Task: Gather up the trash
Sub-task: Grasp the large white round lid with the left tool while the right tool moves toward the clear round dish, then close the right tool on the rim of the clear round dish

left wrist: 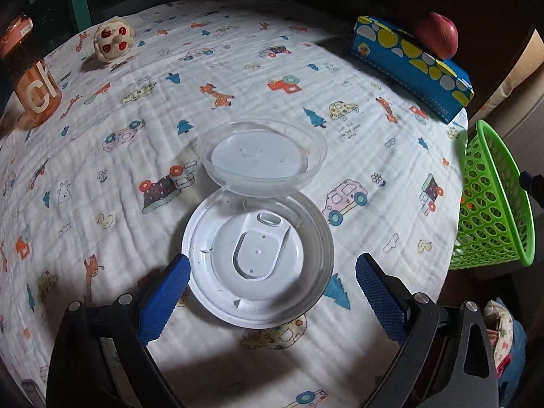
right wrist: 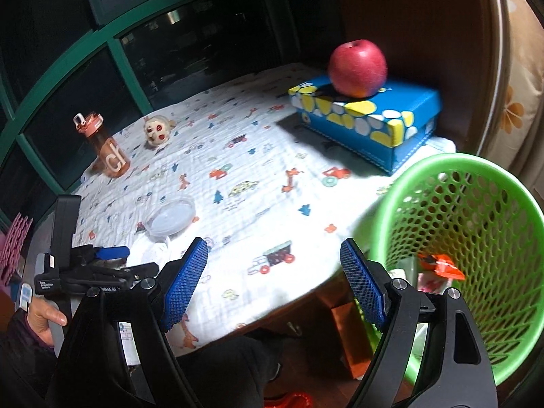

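A clear plastic clamshell container lies open on the patterned tablecloth: its lid half (left wrist: 258, 265) is near me and its bowl half (left wrist: 261, 156) beyond it. My left gripper (left wrist: 272, 272) is open, its blue fingers on either side of the lid half without touching it. The right wrist view shows the bowl half (right wrist: 171, 219) at the left, with the left gripper (right wrist: 112, 255) beside it. My right gripper (right wrist: 273, 268) is open and empty above the table's near edge. A green mesh basket (right wrist: 476, 238) stands off the table's right side and holds wrappers (right wrist: 440, 265).
A blue dotted box (right wrist: 370, 122) with a red apple (right wrist: 357, 68) on top sits at the back right. An orange bottle (right wrist: 105, 146) and a small plush toy (right wrist: 156, 132) stand at the back left. The basket also shows in the left wrist view (left wrist: 493, 200).
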### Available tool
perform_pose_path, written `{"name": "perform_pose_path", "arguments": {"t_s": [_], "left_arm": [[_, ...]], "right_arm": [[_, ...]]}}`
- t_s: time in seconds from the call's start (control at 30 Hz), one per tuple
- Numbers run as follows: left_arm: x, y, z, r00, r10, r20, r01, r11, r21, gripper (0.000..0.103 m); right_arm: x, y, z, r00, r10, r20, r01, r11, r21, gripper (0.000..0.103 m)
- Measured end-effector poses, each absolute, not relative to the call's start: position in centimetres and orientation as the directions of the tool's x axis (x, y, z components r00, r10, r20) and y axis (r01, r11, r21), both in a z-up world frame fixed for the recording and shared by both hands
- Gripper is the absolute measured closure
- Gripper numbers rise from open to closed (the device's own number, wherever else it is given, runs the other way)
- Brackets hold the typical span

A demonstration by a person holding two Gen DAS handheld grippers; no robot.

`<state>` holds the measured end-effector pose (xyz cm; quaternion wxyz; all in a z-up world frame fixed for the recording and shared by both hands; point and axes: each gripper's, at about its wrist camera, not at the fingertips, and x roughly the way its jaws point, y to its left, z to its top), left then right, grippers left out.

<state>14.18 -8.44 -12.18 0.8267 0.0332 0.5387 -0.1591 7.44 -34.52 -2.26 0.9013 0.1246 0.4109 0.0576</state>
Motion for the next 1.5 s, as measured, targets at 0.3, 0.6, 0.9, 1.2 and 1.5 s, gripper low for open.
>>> {"name": "perform_pose_path", "arguments": {"t_s": [0.3,0.6,0.9,1.2,1.5], "left_arm": [[13.6,-8.2,-12.0,0.404,-0.197,-0.893,0.322,0.945,-0.062,0.008],[13.5,-7.3,-13.9,0.357,-0.222,-0.907,0.314,0.944,-0.107,0.008],[12.9,-6.7,-13.4,0.38,-0.25,-0.89,0.31,0.941,-0.132,0.018],[10.5,-4.0,-11.9,0.386,-0.243,-0.89,0.281,0.95,-0.138,0.019],[10.5,1.1,-10.1,0.447,-0.194,-0.874,0.171,0.977,-0.129,0.019]], "right_arm": [[9.1,-31.5,-2.6,0.631,0.251,-0.734,-0.071,0.961,0.267,0.023],[10.2,-30.1,-3.2,0.615,0.275,-0.739,-0.099,0.957,0.274,0.023],[11.9,-28.6,-4.1,0.585,0.307,-0.751,-0.135,0.949,0.284,0.023],[13.8,-25.6,-5.3,0.542,0.363,-0.758,-0.194,0.932,0.307,0.023],[16.6,-20.9,-7.2,0.48,0.417,-0.772,-0.277,0.907,0.318,0.023]]}}
